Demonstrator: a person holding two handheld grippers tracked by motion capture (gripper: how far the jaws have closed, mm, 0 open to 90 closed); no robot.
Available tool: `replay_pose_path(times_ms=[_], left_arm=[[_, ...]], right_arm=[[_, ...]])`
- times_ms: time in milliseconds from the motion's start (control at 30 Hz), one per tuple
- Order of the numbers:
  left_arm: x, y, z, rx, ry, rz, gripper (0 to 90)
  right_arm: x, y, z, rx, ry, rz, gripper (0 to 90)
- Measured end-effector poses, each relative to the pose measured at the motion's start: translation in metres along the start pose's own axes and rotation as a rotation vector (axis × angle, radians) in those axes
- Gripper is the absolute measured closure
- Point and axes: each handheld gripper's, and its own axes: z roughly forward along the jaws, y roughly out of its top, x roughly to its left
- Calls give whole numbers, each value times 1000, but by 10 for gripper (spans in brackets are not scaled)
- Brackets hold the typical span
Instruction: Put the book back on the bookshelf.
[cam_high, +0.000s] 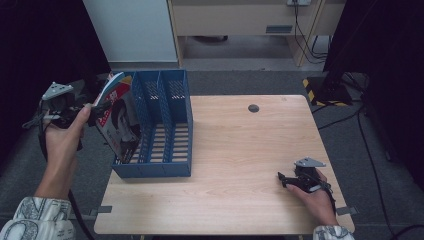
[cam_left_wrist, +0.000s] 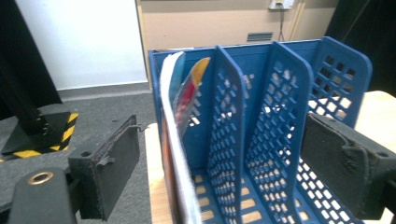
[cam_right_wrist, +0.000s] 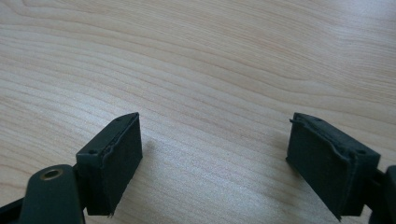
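Nearest you, your right gripper (cam_high: 289, 181) rested low over the bare wood at the near right of the table (cam_high: 240, 165) — its jaws stood wide apart with nothing between them, as the right gripper view showed plainly. It lay well apart from the work.

Farther off and to your left, your left gripper (cam_high: 95, 107) was up at the magazine (cam_high: 117, 120), which stood on edge in the leftmost compartment of the blue file rack (cam_high: 170, 130), leaning outward over that side's wall. Its long axis ran roughly upright, tilted toward your left hand (cam_high: 62, 137). In the left gripper view the jaws were spread wide, and the magazine's (cam_left_wrist: 180, 154) edge ran up between them, nearer the left pad; I could not tell whether either pad touched it, but they were not clamped on it.

So the left hand was the one placed for the coming move — I judged the magazine wanted steadying or seating deeper into its slot, with the jaws straddling its thin edge squarely.
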Motion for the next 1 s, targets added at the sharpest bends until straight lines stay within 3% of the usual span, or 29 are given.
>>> replay_pose_path(times_ms=[500, 1000], left_arm=[[-30, 1, 8, 2, -50, 53, 113], [-52, -8, 31, 64, -106, 80, 87]], right_arm=[[0, 0, 0, 1, 1, 1, 182], [0, 0, 0, 1, 2, 1, 181]])
